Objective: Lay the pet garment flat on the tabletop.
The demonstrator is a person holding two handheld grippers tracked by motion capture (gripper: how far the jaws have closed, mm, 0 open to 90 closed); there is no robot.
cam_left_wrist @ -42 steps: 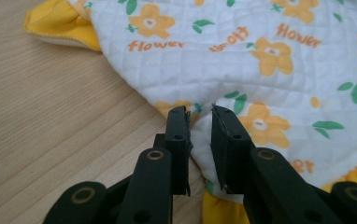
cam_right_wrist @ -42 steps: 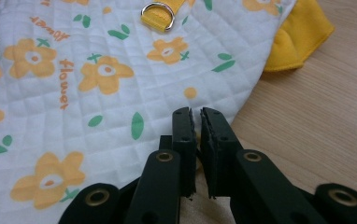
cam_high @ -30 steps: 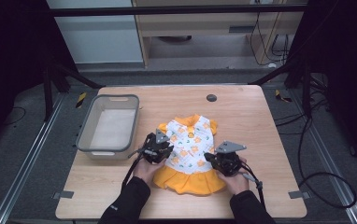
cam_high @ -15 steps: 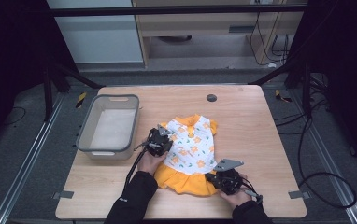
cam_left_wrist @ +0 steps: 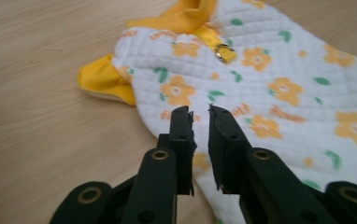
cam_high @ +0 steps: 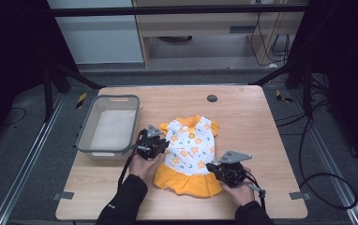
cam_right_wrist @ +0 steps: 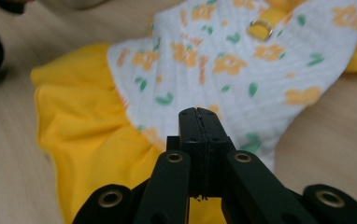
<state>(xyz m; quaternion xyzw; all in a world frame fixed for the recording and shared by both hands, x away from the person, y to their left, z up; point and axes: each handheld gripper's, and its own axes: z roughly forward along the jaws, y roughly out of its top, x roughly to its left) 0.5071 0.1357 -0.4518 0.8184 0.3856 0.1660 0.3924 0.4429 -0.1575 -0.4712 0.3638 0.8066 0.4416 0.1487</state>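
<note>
And here we are over the wooden table (cam_high: 261, 122), where a small dress (cam_high: 189, 152), white quilted top with orange flowers and green leaves, yellow collar, sleeves and skirt, lies flat near the middle, collar pointing to the far side, skirt toward the person. Just left of it sits a grey bin (cam_high: 85, 131), light-coloured inside, and there's a dark round spot (cam_high: 212, 98) on the table beyond the collar. The left claw (cam_left_wrist: 200, 114) is at the dress's left side, near the sleeve; in the left gripper view its two black jaws stand slightly apart, a narrow gap between the tips, nothing in between, hovering over the white floral fabric with the yellow sleeve (cam_left_wrist: 102, 81) beyond and a little metal ring (cam_left_wrist: 222, 51) glinting by the collar. Over to the right claw (cam_right_wrist: 199, 112): jaws pressed together, tip to tip, nothing visibly pinched, and it sits at the dress's right edge where white top meets yellow skirt (cam_right_wrist: 88, 121). From the high view, the right hand (cam_high: 240, 192) holds its claw beside the skirt's right corner, the grey three-cornered plate on top, cable trailing back toward the person.
</note>
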